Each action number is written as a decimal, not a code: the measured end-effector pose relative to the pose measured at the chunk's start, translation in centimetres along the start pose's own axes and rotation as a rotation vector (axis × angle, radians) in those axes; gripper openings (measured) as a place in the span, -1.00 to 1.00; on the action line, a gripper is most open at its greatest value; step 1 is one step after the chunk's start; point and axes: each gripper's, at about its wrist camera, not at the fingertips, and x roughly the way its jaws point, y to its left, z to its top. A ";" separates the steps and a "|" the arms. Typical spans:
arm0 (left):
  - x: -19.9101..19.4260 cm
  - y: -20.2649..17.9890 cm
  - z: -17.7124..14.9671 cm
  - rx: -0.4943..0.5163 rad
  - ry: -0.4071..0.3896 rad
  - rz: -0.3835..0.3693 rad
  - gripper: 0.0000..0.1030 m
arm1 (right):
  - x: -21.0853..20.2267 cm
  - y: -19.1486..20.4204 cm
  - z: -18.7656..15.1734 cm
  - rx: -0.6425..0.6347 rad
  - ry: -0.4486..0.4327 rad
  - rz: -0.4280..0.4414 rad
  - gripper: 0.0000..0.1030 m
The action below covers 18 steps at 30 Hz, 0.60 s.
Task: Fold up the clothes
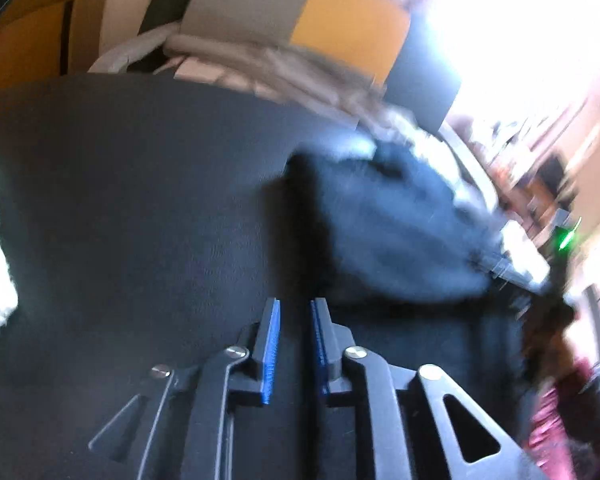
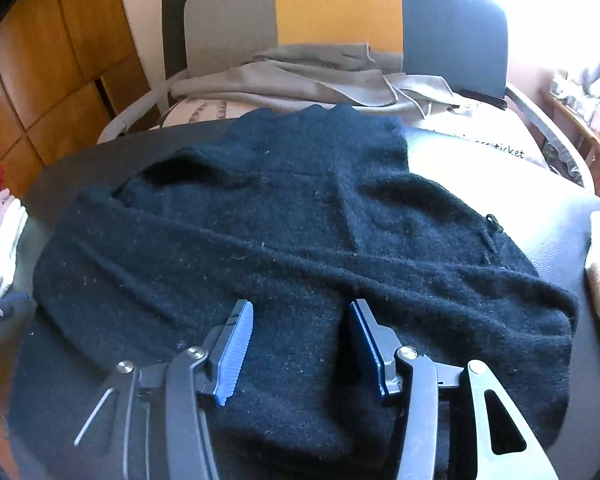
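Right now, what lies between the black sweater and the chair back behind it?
In the right wrist view, a crumpled grey garment lies on the chair seat between the black sweater and the chair back.

A dark table (image 2: 452,148) stands before a chair (image 2: 340,12) backed in grey, yellow and dark panels, with wooden cupboards (image 2: 40,60) along a pale wall (image 2: 140,20) at left and glaring window light (image 1: 520,32) at upper right.
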 end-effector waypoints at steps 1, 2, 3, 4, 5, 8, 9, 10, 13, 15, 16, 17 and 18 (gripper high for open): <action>-0.1 -0.3 0.9 0.002 -0.019 -0.018 -0.57 | -0.2 0.2 0.2 0.000 -0.003 0.012 0.01; 0.2 -0.9 1.9 0.014 -0.024 -0.028 -0.57 | -0.6 0.4 0.3 0.002 -0.010 0.033 0.01; 0.8 -1.5 2.8 0.034 -0.028 -0.028 -0.56 | -0.8 0.7 0.6 0.001 -0.016 0.049 0.01; 1.6 -2.3 3.7 0.067 -0.027 -0.027 -0.56 | -0.9 1.1 1.0 -0.008 -0.023 0.055 0.01; 2.7 -3.1 4.5 0.104 -0.019 -0.016 -0.56 | -1.1 1.3 1.2 -0.021 -0.029 0.058 0.01; 6.1 -4.6 6.4 0.156 0.020 -0.001 -0.56 | -1.1 1.6 1.7 -0.047 -0.028 0.073 0.02; 7.3 -4.7 7.0 0.158 0.031 0.010 -0.56 | -1.0 1.4 1.8 -0.051 -0.025 0.074 0.04; 8.4 -4.8 7.4 0.163 0.044 0.017 -0.56 | -0.9 1.1 1.8 -0.052 -0.020 0.070 0.05; 11.0 -4.5 7.3 0.189 0.085 0.068 -0.56 | -0.2 -0.3 1.5 -0.042 0.005 0.046 0.05; 12.4 -4.0 6.7 0.209 0.112 0.118 -0.54 | 0.4 -1.5 1.0 -0.028 0.018 0.033 0.06; 12.5 -3.7 6.4 0.212 0.098 0.119 -0.52 | 0.6 -2.1 0.7 -0.020 0.015 0.033 0.06; 12.5 -3.5 6.2 0.203 0.090 0.116 -0.52 | 0.6 -2.6 0.4 -0.014 -0.003 0.039 0.06; 12.4 -3.3 6.0 0.193 0.080 0.115 -0.52 | 0.6 -2.7 0.1 -0.009 -0.022 0.043 0.06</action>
